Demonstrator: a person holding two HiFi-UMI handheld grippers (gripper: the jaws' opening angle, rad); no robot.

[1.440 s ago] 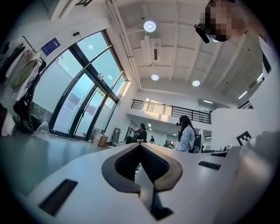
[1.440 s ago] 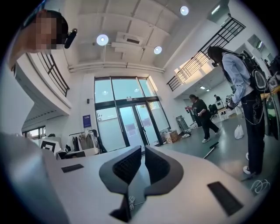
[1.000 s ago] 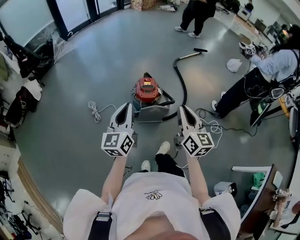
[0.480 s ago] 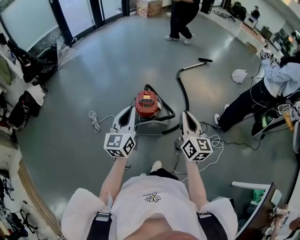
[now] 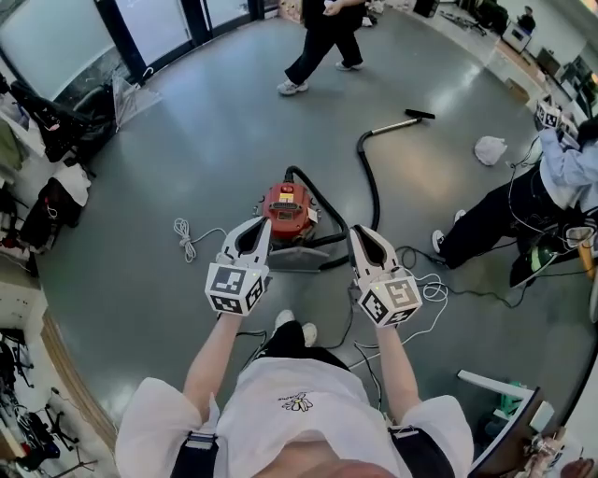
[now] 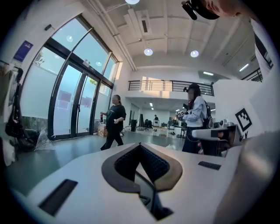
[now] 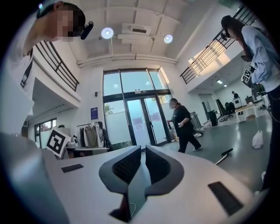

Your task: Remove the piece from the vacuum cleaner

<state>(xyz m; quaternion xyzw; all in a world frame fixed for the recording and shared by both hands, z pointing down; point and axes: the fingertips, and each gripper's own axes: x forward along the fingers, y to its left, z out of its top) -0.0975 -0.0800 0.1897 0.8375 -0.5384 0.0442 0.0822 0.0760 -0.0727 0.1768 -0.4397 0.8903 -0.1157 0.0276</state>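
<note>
Vacuum cleaner: red-topped canister with a grey metal body point(image 5: 290, 210). It stands on the floor just ahead of both tongs, between their tips in the head view.
Piece: black ribbed hose point(image 5: 372, 191) runs from the canister and curves away to a metal wand with a black nozzle point(image 5: 411, 117). Everything looks attached; which piece is meant I cannot tell.
Left tongs point(image 5: 265, 227): tips closed together, nothing between them, clear of the canister.
Right tongs point(image 5: 356, 235): closed to a hairline, empty, also short of the canister.
Progress: judged to be the approach. No contact made, and the whole removal is left to do.
Surface: smooth, glossy grey floor point(image 5: 206, 131). A coiled white cord point(image 5: 187, 233) lies left of the canister, loose white cables point(image 5: 428, 285) to its right.
Room: large hall with glass doors point(image 5: 159, 28). One person walking point(image 5: 322, 42) on the far side, another seated point(image 5: 523, 201) at right.
</note>
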